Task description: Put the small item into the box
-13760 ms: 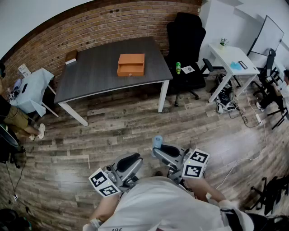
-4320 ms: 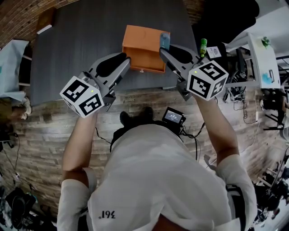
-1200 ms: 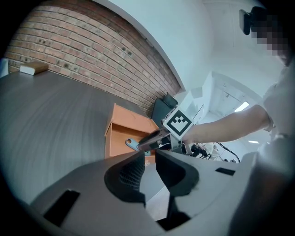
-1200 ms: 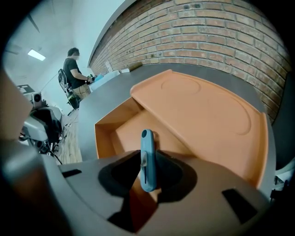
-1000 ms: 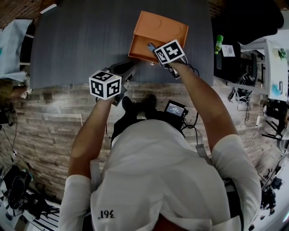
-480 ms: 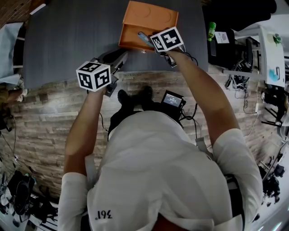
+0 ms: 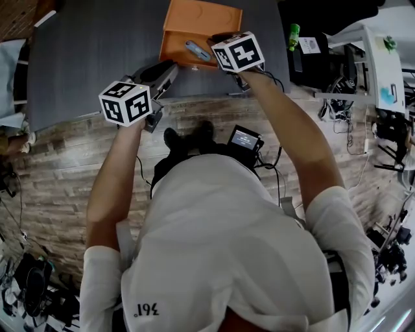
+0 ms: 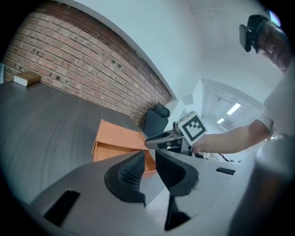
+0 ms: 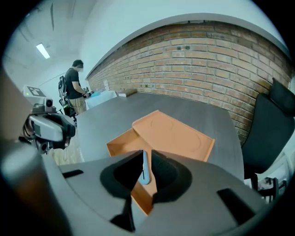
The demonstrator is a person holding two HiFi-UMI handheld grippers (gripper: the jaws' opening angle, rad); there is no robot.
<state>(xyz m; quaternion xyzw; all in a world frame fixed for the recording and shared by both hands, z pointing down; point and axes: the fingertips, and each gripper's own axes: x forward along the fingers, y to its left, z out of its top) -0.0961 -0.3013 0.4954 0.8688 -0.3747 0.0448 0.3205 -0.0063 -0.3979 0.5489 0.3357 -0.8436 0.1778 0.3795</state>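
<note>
Your right gripper (image 9: 147,157) was clamped on the small item (image 9: 145,171), a flat blue-grey piece gripped edge-on between the jaws, over the open drawer (image 9: 123,144) of the orange box (image 9: 175,131). I couldn't tell whether it touched the drawer. The box sat on the dark table (image 7: 91,45) at your 12 o'clock. Your left gripper (image 8: 150,160) hovered by the table's near edge, about 8 o'clock from the box, jaws slightly apart with nothing between them.

Two tools (image 7: 170,69) (image 7: 211,44), one box (image 7: 194,18), one small item (image 7: 196,50)
</note>
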